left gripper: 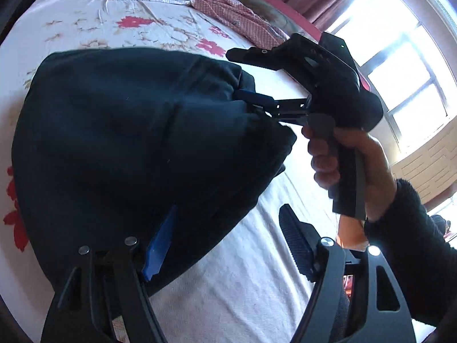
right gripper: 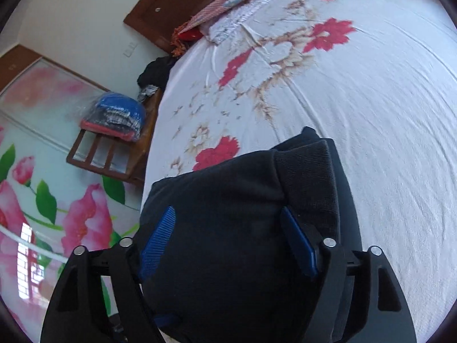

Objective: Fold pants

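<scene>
White bed sheet (left gripper: 257, 280) printed with red flowers, spread over a bed and filling most of both views. Dark pants (left gripper: 128, 143), folded into a thick bundle, lying on that sheet at about nine o'clock of the left wrist view. Left claw (left gripper: 222, 251) at six o'clock of the same view, fingers spread apart: blue pad (left gripper: 158, 245) against the near edge of the bundle, black pad (left gripper: 297, 245) off the cloth over bare sheet, nothing clamped. Pink checked cloth (left gripper: 217, 5) bunched at twelve o'clock along the far side of the bed. Right claw (left gripper: 257, 100) at three o'clock, held by a hand (left gripper: 357, 168) in a dark fuzzy sleeve (left gripper: 414, 257), tips at the far edge of the pants. Bright window (left gripper: 400, 57) at two o'clock.

Flowered wardrobe door (right gripper: 42, 200) at nine o'clock of the right wrist view. Right claw (right gripper: 228, 245) at six o'clock, spread wide, the bundle (right gripper: 228, 214) between the two blue pads (right gripper: 160, 243), not squeezed.
</scene>
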`<action>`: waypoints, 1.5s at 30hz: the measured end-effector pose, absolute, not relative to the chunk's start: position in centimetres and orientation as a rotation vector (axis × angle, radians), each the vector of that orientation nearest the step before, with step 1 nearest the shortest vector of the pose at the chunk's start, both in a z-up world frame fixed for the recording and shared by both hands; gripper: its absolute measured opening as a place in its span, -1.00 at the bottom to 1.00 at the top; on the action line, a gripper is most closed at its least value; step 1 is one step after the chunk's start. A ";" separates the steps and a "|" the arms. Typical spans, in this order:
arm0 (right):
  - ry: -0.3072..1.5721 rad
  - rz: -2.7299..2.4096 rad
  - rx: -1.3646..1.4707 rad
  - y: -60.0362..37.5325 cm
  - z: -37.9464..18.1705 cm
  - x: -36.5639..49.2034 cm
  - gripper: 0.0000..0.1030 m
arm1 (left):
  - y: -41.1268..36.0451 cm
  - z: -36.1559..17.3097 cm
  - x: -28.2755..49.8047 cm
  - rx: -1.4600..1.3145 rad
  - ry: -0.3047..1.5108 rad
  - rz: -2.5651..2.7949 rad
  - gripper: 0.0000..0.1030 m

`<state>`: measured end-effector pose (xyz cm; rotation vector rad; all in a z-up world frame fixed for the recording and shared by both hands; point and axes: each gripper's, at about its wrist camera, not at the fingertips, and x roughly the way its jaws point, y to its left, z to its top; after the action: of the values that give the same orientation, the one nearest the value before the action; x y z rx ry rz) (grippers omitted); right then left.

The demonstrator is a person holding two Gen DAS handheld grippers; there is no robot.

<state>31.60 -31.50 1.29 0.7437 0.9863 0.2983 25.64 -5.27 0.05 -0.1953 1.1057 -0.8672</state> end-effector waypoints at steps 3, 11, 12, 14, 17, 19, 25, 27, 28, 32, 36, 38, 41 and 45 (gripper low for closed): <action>0.957 0.304 0.813 -32.2 1.7 30.9 0.40 | -4.5 -0.5 25.4 -0.234 1.107 -0.866 0.38; 0.978 0.471 0.789 -28.4 3.9 24.4 0.40 | -5.4 0.3 25.4 -0.181 1.087 -0.834 0.38; 1.008 0.460 0.790 -28.5 3.0 23.6 0.40 | -5.2 0.5 25.2 -0.195 1.086 -0.828 0.39; 1.035 0.416 0.837 -29.6 1.3 22.1 0.40 | -5.2 1.2 24.8 -0.180 1.067 -0.818 0.39; 0.958 0.410 0.964 -31.5 2.5 19.7 0.40 | -4.5 3.1 23.7 -0.146 1.023 -0.779 0.51; 0.906 0.427 0.964 -31.9 4.7 17.7 0.40 | -3.2 5.1 22.9 -0.145 0.965 -0.714 0.84; 0.982 0.228 0.750 -29.8 8.2 11.3 0.80 | 1.4 8.1 18.6 -0.011 0.937 -0.368 0.96; 1.017 0.143 0.656 -28.5 8.6 9.8 0.80 | 2.7 8.4 16.8 0.077 0.923 -0.228 0.96; 1.042 0.107 0.599 -27.5 8.6 9.2 0.80 | 3.2 8.5 16.1 0.118 0.901 -0.175 0.96; 1.106 -0.006 0.324 -23.3 8.7 7.9 0.80 | 3.8 8.5 13.9 0.291 0.845 0.037 0.96; 1.053 -0.064 0.090 -19.8 9.4 6.5 0.80 | 4.0 9.9 11.7 0.280 0.801 0.106 0.96; 1.017 -0.097 0.003 -18.5 9.5 6.2 0.80 | 4.1 9.8 10.8 0.255 0.793 0.128 0.96; 0.948 -0.157 -0.009 -18.1 9.0 5.5 0.80 | 4.5 9.0 10.0 0.196 0.756 0.141 0.96; 0.799 -0.190 0.012 -17.2 7.7 3.9 0.80 | 4.3 6.4 8.9 0.074 0.715 0.125 0.96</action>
<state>3.94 -17.20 7.68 0.0122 0.7995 -0.1897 8.94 4.29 6.41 0.0743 0.7146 0.1249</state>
